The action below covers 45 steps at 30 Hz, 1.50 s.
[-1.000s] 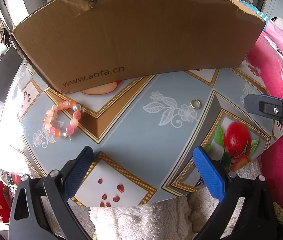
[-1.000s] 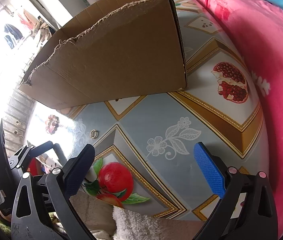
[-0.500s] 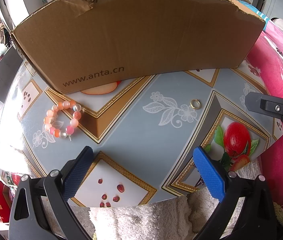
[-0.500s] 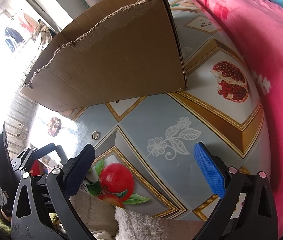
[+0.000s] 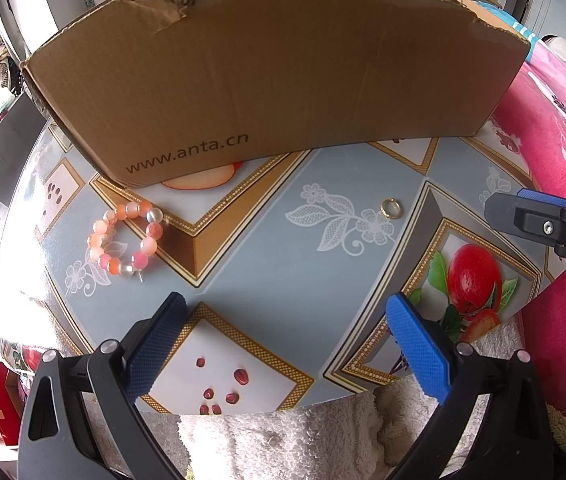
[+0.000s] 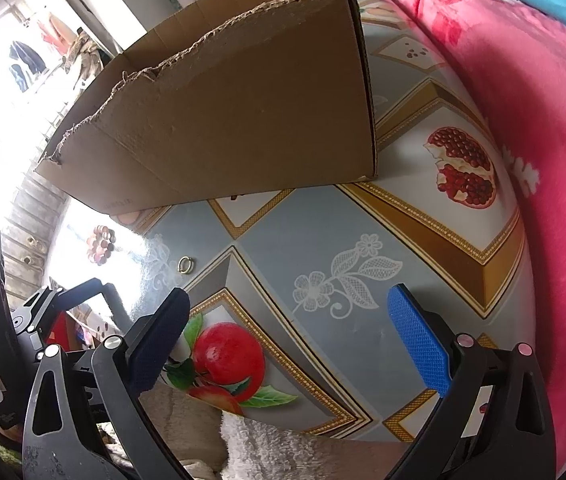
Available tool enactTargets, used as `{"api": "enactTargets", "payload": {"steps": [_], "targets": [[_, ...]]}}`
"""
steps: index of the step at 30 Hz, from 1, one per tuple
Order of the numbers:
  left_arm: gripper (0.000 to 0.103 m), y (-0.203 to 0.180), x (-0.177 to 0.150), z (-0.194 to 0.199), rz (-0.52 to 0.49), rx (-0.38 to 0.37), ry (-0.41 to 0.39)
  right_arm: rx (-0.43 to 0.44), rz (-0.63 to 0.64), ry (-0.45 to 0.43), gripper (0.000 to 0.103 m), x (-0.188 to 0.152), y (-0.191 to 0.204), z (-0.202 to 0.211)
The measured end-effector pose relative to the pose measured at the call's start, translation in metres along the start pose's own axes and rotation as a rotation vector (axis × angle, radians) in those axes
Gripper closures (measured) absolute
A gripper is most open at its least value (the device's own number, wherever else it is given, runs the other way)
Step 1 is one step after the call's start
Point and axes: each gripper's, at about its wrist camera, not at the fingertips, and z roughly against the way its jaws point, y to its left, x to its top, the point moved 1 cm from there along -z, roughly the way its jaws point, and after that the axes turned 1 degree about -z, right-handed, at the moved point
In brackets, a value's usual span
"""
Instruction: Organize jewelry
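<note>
On the table [image 5: 283,248], with its grey-blue cloth printed in fruit and lace flowers, your two pieces of jewelry lie loose and well apart.

- Bead bracelet [image 5: 125,238]: pink, orange and clear beads in a closed loop, flat on the cloth just in front of the cardboard box [image 5: 275,80], near its left corner. In the right wrist view it sits in glare [image 6: 101,242] and only reads as a dark cluster.
- Gold ring [image 5: 390,207]: flat on the cloth beside a printed white flower, in front of the box and toward its right half. Right wrist view shows it [image 6: 185,265] between the glare patch and the printed apple.
- Box: open-topped, torn upper edge, "www.anta.cn" on the front wall. Its inside is hidden from both cameras.
- Your left gripper [image 5: 283,340]: jaws spread wide, nothing between the blue pads, above the near table edge. The bracelet lies ahead to its left, the ring ahead to its right.
- Your right gripper [image 6: 287,344]: jaws also released and empty, over the apple print. Its tip shows at the right edge of the left wrist view.
- White towel [image 5: 283,432]: fluffy, below the near table edge.
- Pink blanket [image 6: 523,120]: along the table's right side.
</note>
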Motion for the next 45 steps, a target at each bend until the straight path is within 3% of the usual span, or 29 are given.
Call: {"api": "enactTargets", "payload": {"steps": [45], "targets": [[0.005, 0.0002, 0.0002, 0.0003, 0.002, 0.001, -0.002, 0.006, -0.008, -0.003, 0.008, 0.0034, -0.005, -0.0023]]}}
